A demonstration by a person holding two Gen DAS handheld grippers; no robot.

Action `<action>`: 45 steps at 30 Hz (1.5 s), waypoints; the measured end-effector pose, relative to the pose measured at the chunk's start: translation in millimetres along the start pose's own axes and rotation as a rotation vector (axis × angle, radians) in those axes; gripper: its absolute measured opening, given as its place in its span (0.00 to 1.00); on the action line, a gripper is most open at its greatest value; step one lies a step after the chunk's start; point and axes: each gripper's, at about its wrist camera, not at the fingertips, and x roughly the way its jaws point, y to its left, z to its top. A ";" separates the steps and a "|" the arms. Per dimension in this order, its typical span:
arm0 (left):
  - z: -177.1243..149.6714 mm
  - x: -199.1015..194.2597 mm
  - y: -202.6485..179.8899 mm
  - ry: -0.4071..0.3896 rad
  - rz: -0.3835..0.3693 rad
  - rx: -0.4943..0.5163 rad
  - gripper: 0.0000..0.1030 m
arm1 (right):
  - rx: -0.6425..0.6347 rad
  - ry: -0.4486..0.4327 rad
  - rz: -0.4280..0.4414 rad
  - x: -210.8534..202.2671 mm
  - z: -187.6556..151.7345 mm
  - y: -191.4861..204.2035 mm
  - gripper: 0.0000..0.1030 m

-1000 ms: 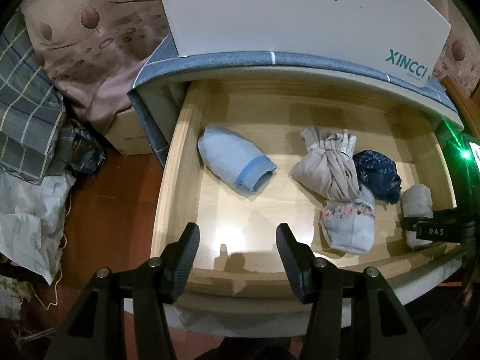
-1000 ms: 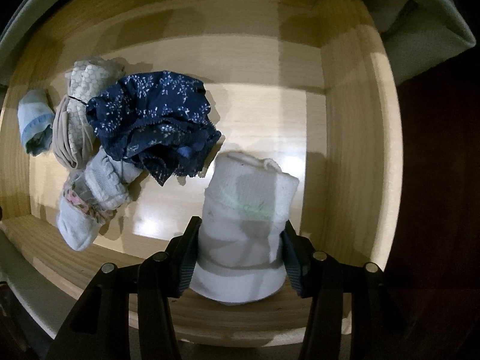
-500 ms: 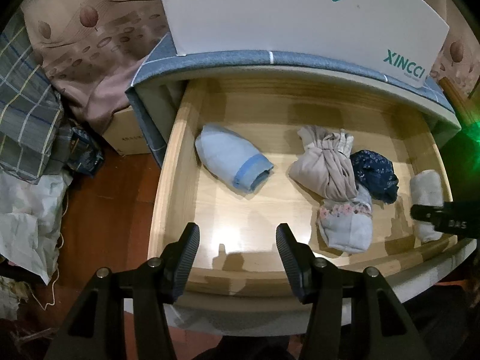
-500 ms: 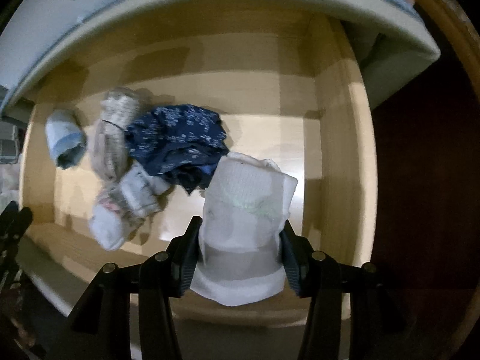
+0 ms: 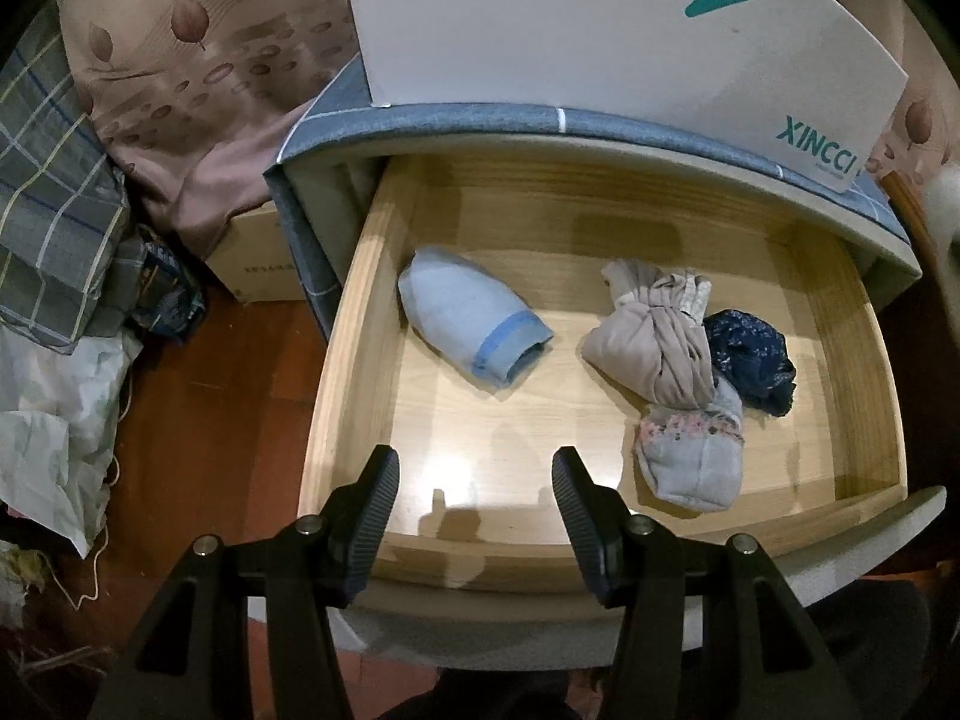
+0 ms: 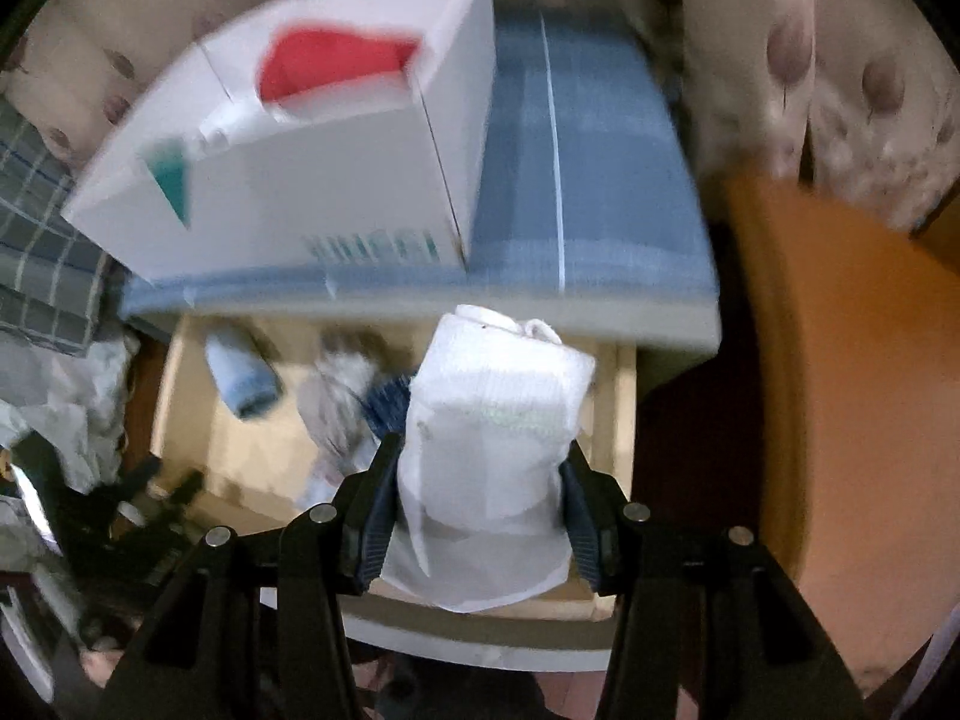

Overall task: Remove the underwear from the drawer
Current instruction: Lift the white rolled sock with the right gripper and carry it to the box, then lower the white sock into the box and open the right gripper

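right gripper (image 6: 477, 474) pinches a rolled white underwear bundle (image 6: 495, 414), pads pressed on both its sides; bundle held above the open wooden drawer (image 5: 372, 312), in front of the drawer's right end. right wrist view is motion-blurred. left gripper (image 5: 476, 483) hangs over the drawer's near edge, jaws spread, nothing between them.

in the drawer: light blue roll (image 5: 471, 324) with a darker blue band, lying toward the left; beige bundle (image 5: 654, 342) right of centre; navy patterned piece (image 5: 750, 357) touching the beige one's right side; grey roll with a floral band (image 5: 693, 450) just near of the beige bundle, touching it. right end of the drawer floor bare.

on the blue-grey cabinet top (image 5: 456, 120) stands a white box (image 5: 600, 18) with teal lettering; the right wrist view shows a red patch through its top opening. left of the cabinet: plaid cloth (image 5: 48, 192), cardboard box (image 5: 258, 258) on the floor, leaf-print fabric (image 5: 198, 66) behind.
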 end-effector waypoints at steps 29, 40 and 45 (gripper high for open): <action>-2.0 0.4 4.8 0.001 0.001 -0.034 0.53 | -0.153 -0.029 0.055 23.8 153.8 142.6 0.46; -1.3 6.3 4.4 0.035 -0.004 -0.043 0.53 | -0.111 0.028 0.075 54.1 156.6 142.2 0.62; -1.4 7.7 3.2 0.048 -0.002 -0.041 0.53 | -0.121 -0.025 0.095 29.5 151.7 140.8 0.70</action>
